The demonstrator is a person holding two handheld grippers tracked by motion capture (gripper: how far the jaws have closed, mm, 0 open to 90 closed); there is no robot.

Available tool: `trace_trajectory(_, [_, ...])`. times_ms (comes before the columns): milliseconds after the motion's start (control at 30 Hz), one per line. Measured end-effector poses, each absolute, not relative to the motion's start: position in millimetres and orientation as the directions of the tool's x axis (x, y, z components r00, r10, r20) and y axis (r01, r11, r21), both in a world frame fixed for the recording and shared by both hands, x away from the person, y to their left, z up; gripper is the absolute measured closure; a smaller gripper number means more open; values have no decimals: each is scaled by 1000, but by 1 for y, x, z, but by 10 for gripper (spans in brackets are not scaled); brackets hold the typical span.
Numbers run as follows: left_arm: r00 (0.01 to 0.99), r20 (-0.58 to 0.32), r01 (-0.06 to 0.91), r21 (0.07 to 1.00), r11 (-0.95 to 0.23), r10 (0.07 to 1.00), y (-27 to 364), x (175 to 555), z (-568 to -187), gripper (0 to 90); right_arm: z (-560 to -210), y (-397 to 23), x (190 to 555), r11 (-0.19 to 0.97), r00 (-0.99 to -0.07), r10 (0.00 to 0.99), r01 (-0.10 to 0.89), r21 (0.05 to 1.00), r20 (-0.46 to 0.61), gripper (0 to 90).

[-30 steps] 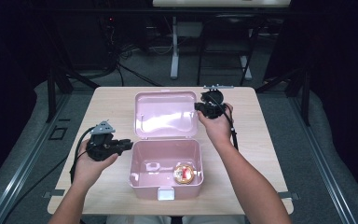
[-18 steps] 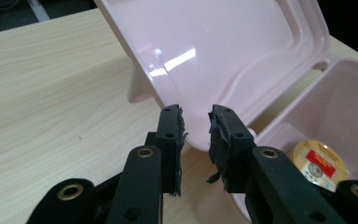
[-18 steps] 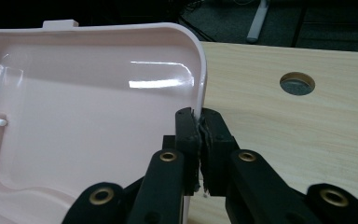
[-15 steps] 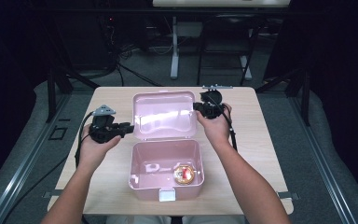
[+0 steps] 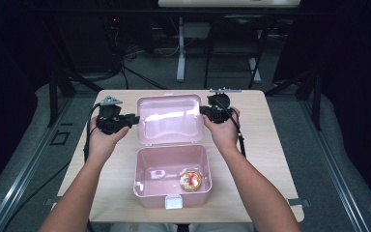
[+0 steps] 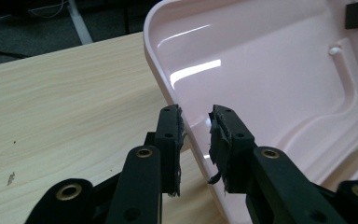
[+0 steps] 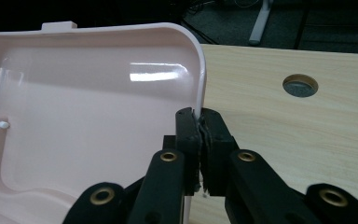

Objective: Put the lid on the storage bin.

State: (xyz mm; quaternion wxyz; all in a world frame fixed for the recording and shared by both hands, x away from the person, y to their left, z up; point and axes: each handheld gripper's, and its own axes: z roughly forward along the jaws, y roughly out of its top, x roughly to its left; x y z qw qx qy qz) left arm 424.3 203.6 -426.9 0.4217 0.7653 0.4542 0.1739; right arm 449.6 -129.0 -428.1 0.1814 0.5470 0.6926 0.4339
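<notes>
Two grippers work one pink box (image 5: 171, 186), which sits at the table's (image 5: 270, 159) near edge, at 6 o'clock in the high view, open, with a small round red-and-gold thing (image 5: 191, 180) in its base. Its lid (image 5: 169, 120) stands tilted back just beyond the base, toward 12 o'clock, hinged along the base's far rim.

The right gripper (image 7: 199, 122) is pinched tight on the lid's side rim at 3 o'clock; in the right gripper view the pads meet on the thin edge with no gap left. The left gripper (image 6: 195, 122) is at the lid's 9 o'clock edge; its jaws have just been opening and stand a little apart, straddling the rim, which passes between them without either pad clearly pressing on it.

The lid looks like thin, glossy moulded plastic: light, fairly stiff, but likely to flex if it is pushed from one side only, and slick enough for the pads to slide along the rim. The side rims, midway up, seem the best hold, one gripper on each, so the lid swings evenly on its hinge. The base is light too and may skid or tip if the lid is forced; the round thing inside may roll.
</notes>
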Motion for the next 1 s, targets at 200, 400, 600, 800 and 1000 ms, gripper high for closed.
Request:
trace_trajectory(200, [490,-108,560,800,-217,865,201,435,-429,730,-428,-128,449,22,-339,913,597,802,227,869])
trace_trajectory(400, [481,-140,573,797,-189,865,199,441,-432,757,-428,-130,448,23,-341,913,593,805,225,869])
trace_trajectory(600, [469,-155,583,794,-173,869,197,443,-432,768,-428,-131,447,24,-344,911,594,804,227,868])
trace_trajectory(800, [463,-156,585,793,-168,873,196,445,-431,775,-428,-131,446,26,-345,912,588,808,222,866])
trace_trajectory(1000, [459,-158,580,799,-160,874,193,446,-429,791,-429,-135,446,16,-349,907,588,809,235,862])
